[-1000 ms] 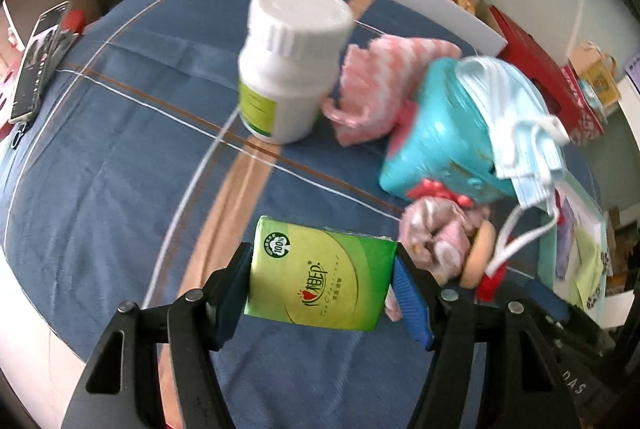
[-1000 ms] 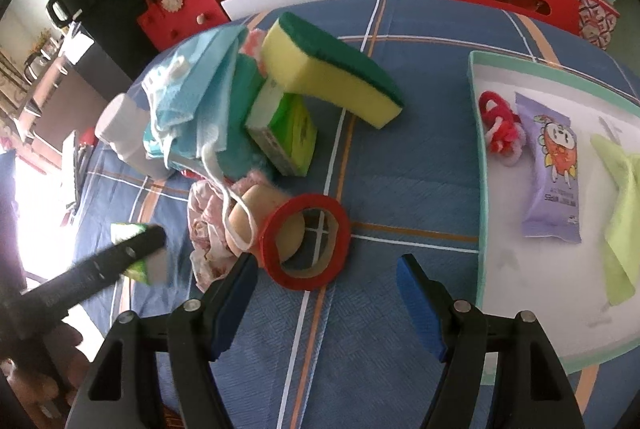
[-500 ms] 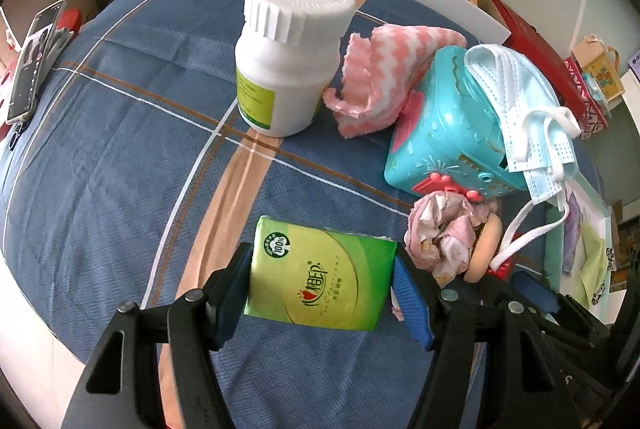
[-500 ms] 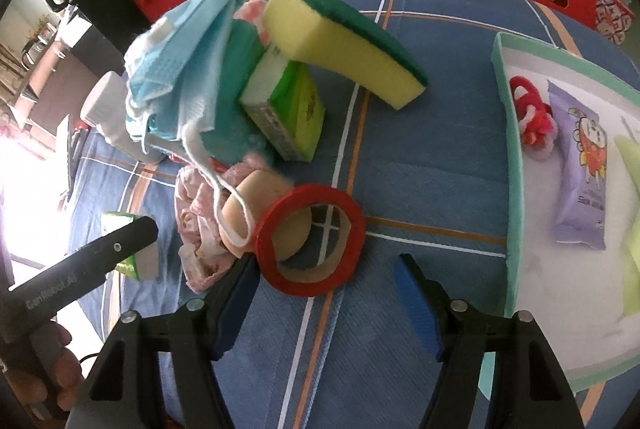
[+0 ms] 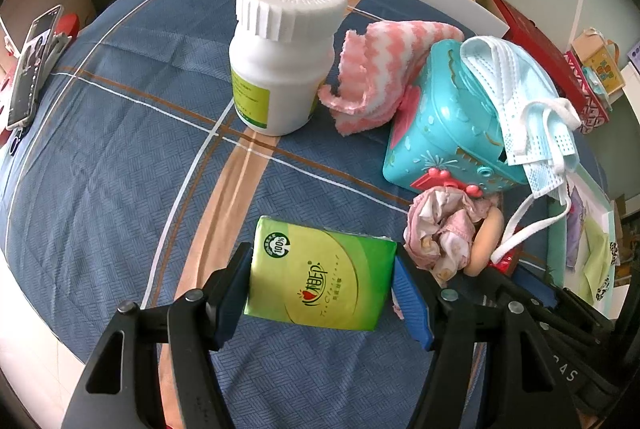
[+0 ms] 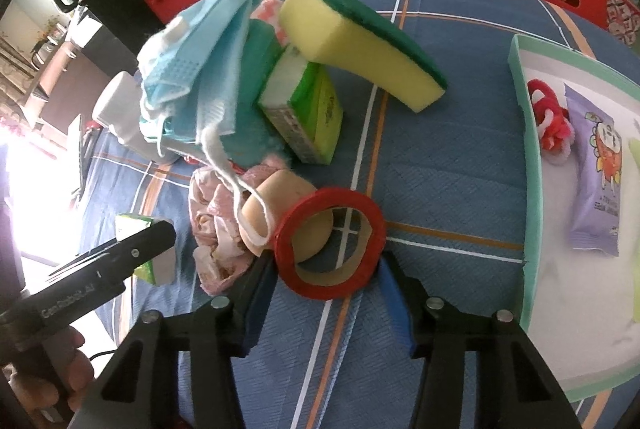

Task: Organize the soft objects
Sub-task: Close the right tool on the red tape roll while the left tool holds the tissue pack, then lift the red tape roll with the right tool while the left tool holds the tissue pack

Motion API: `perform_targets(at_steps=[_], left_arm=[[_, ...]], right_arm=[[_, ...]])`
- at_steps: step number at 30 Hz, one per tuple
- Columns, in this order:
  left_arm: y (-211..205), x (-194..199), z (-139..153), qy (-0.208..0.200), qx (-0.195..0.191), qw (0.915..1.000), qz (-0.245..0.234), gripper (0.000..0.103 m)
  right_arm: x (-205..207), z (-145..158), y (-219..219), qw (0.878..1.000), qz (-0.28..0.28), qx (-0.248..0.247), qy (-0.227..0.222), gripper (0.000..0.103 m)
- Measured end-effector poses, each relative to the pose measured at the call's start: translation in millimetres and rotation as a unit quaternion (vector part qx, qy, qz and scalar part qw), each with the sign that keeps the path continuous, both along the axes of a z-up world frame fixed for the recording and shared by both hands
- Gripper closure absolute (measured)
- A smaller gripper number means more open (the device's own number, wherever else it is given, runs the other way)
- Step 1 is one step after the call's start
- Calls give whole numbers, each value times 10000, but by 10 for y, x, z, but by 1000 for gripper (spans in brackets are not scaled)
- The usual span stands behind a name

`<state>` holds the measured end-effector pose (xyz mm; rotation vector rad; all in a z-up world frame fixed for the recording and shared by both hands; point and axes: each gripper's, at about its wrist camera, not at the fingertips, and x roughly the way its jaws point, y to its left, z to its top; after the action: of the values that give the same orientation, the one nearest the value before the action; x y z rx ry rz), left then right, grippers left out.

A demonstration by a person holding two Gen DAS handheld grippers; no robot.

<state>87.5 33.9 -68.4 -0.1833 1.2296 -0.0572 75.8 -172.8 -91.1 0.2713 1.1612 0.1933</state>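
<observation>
- The green tissue pack (image 5: pixel 320 279) sits clamped between the blue pads of the left gripper (image 5: pixel 322 289), its long axis running straight across from one pad to the other, printed face up. Whether it is lifted off the blue checked cloth (image 5: pixel 120 169) or resting on it I cannot tell.
- The red tape ring (image 6: pixel 330 243) lies flat on the cloth just ahead of the right gripper (image 6: pixel 326 293), and its near rim is already between the two pads.
- The right jaws are closing on that ring; the left pad looks to be at the rim, while the right one seems just shy of it, so I judge no firm hold yet.
- A tan round puff (image 6: pixel 286 215) pokes through the ring's far side, and a mask strap loops over it, so a lift here may drag the strap along.
- Beside the puff lies a crumpled pink cloth (image 6: pixel 218 225), and behind it stands a teal box (image 5: pixel 448 129) draped with a blue face mask (image 5: pixel 520 89).
- Further back are a white bottle (image 5: pixel 284 57), a pink-and-white rag (image 5: pixel 380 69), a second tissue box (image 6: pixel 308 113) and a yellow sponge (image 6: pixel 356 41) leaning on it.
- The mint-rimmed tray (image 6: pixel 532 157) lies to the right gripper's right, already holding a red scrunchie (image 6: pixel 550 127) and a purple packet (image 6: pixel 596 181).
- The right hand is the nearer to the tray; the left gripper would have to carry its pack across the pile to get there.
</observation>
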Motion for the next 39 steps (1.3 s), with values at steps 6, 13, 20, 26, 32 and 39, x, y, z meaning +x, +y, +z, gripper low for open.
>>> perform_targets(at_steps=[6,13,20,26,32,39], left_arm=[[-3,-4,19,-9,1,10000,-12,35],[7,-6,36,-34,-10,10000,-39,35],[0,-36,99,-126,26,9999,-70,35],[2,-40,122,-144,25,9999,-76,35],[11,-52,156,-189,34,9998,-91,35],[-22,-69,264,-315,68,9994,-141,35]], right_arm=[[-41,12,-73,9999,-103,2,7,49],[-113,63,-172,9997,-242,11,-85,50],[-179,232,-223,9991,-273,27,-314,50],[-203,290,-211,9987,-294,10,-404,50],[-303,463,-262,9975,-381,47,-597,50],[-352,571,-295,9962,-438,4,-757,51]])
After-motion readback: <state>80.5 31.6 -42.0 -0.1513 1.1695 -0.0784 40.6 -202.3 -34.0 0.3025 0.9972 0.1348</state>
